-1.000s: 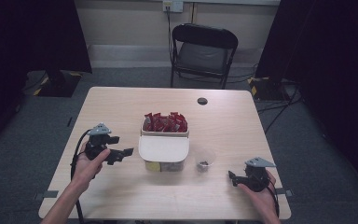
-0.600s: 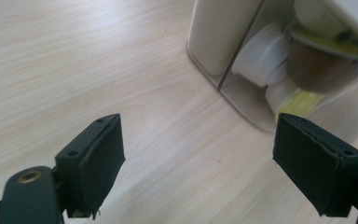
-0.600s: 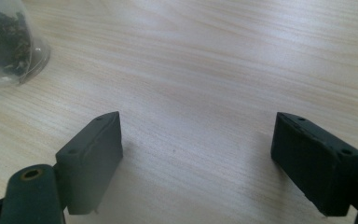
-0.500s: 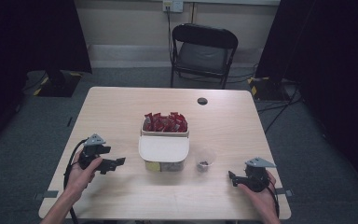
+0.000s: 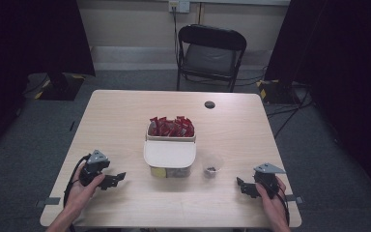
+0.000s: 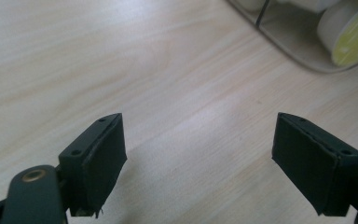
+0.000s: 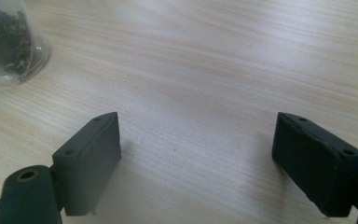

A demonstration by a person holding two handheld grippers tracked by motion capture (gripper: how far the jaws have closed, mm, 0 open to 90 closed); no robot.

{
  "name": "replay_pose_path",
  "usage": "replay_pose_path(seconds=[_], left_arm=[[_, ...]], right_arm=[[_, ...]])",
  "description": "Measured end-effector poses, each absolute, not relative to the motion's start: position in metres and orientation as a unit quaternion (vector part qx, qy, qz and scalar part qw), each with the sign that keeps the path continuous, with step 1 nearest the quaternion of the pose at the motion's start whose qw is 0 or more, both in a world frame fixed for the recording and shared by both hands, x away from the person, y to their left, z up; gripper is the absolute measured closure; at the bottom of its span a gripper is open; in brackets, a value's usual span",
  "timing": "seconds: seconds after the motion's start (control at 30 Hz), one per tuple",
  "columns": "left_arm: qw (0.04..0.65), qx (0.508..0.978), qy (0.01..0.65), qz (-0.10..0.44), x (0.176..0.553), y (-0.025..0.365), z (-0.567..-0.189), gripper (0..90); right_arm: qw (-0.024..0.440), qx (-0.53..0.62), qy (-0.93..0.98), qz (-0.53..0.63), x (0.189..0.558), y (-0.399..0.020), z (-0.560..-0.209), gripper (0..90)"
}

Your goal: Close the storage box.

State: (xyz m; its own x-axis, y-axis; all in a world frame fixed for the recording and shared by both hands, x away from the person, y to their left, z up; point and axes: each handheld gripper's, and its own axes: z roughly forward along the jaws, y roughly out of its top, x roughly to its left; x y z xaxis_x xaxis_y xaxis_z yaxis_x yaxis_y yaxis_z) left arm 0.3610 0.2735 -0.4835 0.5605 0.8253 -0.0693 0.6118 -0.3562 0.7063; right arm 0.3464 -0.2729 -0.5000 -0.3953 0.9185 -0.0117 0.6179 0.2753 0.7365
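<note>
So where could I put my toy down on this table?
The far left of the table is bare, and so is the near edge between the left gripper and right gripper. The middle is crowded: the bin, red packets and small cup.

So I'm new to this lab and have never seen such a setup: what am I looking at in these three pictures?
A person sits at a wooden table and holds a hand tool with a two-jawed claw in each hand. The high view looks down from above: the left claw is at the left, the right claw at the right. The other two pictures come from small cameras riding on the claws, looking along their black jaws. Both claws are open and hold nothing. On the table stand a white container with a tray of red packets behind it, a small clear cup with something dark inside, and a small dark disc farther back.
</note>
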Motion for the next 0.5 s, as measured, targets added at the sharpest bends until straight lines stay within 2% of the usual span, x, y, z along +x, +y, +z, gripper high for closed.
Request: replay_pose_path(seconds=[0.37,0.5], left_arm=[[0.334,0.814,0.440,0.178,0.361,0.269,-0.497,14.5],[0.345,0.811,0.435,0.187,0.363,0.271,-0.502,5.7]], right_arm=[[0.227,0.502,0.766,0.333,0.346,-0.273,-0.500,15.0],[0.227,0.502,0.765,0.332,0.346,-0.273,-0.500,14.6]])
